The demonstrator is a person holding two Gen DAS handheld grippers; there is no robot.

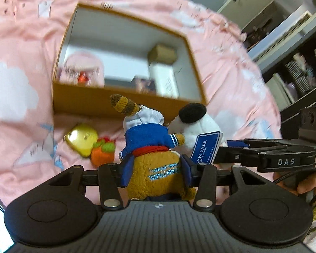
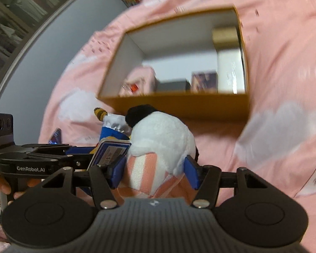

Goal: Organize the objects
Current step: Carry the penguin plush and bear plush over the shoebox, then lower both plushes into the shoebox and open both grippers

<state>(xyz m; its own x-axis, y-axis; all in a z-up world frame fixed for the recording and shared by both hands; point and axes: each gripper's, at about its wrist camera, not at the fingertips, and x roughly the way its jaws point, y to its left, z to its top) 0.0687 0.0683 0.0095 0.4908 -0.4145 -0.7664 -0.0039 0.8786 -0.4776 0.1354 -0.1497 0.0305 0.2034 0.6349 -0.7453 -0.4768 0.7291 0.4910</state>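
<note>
Two plushies, both head-forward toward the orange box point(image 1: 120, 103) on the bed: left tongs point(image 1: 157, 174) squeeze the brown sailor plush point(image 1: 155, 154), right tongs point(image 2: 154, 171) squeeze the white plush point(image 2: 162, 137).

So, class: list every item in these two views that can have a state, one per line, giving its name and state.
Left gripper: shut on the brown plush.
Brown plush: held upside down in front of the box.
Right gripper: shut on the white plush.
White plush: held, touching the brown plush.
Box: open, lidless, partly filled.
Gold item: lying loose on the bedsheet.
Orange toy: loose beside it.
</note>
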